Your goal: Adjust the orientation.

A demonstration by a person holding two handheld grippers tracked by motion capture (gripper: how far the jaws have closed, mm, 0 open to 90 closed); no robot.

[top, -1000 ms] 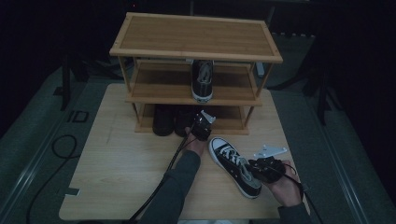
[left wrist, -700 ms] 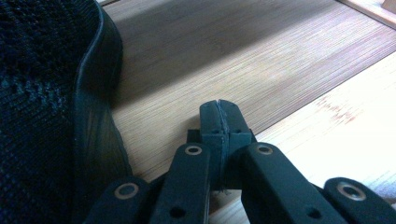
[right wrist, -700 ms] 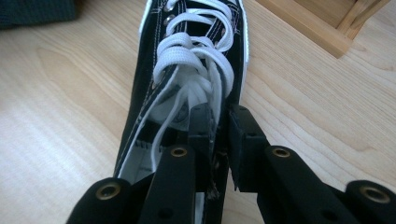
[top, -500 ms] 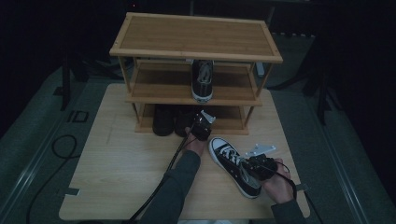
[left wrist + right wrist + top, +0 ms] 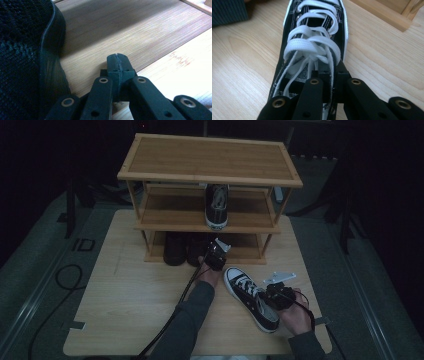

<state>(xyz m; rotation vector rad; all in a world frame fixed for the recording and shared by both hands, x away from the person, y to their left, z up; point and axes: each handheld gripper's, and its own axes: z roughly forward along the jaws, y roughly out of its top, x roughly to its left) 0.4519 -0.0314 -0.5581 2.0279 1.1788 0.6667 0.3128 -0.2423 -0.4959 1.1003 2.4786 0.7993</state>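
The right tool (image 5: 329, 75) has just been closing and pinches the black canvas sneaker's (image 5: 252, 297) white lace (image 5: 312, 47); the left tool (image 5: 117, 65) is pressed together, empty, on the light wooden table (image 5: 125, 290).

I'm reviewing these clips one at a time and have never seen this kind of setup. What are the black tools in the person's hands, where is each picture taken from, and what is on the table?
A person works at a wooden table holding a hand-held claw in each hand. One picture looks down from above; the other two come from cameras riding on each claw, looking along its black jaws.

On the table stands a wooden shoe rack. Its middle shelf carries one black sneaker, and dark shoes sit on the bottom shelf. A black and white sneaker with white laces lies on the table in front.

The left claw is shut with nothing between its jaws, beside a dark shoe on the rack's bottom shelf. The right claw has just been closing; its jaws stand at the sneaker's opening, shut on its upper edge by the white laces.
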